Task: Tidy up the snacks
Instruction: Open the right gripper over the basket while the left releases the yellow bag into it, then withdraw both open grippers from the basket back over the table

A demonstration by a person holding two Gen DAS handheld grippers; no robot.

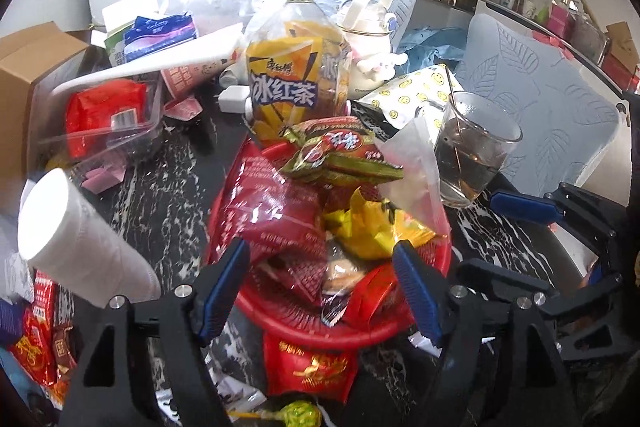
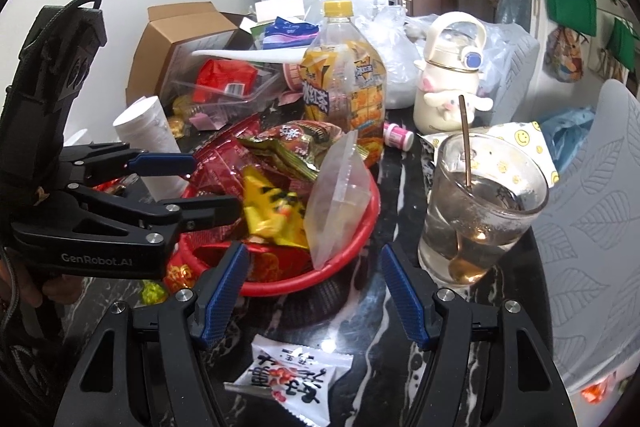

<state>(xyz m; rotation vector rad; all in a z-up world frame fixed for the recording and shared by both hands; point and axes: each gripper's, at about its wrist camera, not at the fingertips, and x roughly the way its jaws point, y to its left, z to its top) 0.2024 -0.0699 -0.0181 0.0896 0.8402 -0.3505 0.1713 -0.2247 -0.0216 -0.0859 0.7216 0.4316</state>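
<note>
Black marble veined with white forms the tabletop (image 2: 384,311), crowded with clutter and backed by a white fridge and a wall hung with green bags. Largest among the things on it is the red basket (image 1: 400,327), heaped with snack packets: dark red ones on the left side, a green-and-red one on top, yellow ones in the middle and a clear zip bag leaning against its right rim. Just behind the basket stands an iced tea bottle (image 1: 298,67) with a yellow cap. To the right of the basket sits a glass of water (image 2: 480,211) with a spoon in it, and on the left a white paper roll (image 1: 80,239) lies tilted.

Over the near rim of the basket hangs the left gripper (image 1: 324,267), its blue-padded jaws spread wide around the pile and clasping nothing. From the right wrist view it reaches in from the left, held level. Lower and nearer, the right gripper (image 2: 312,267) points at the basket's near right rim, jaws likewise parted and empty. A white snack packet (image 2: 292,375) lies on the marble between its fingers.
</note>
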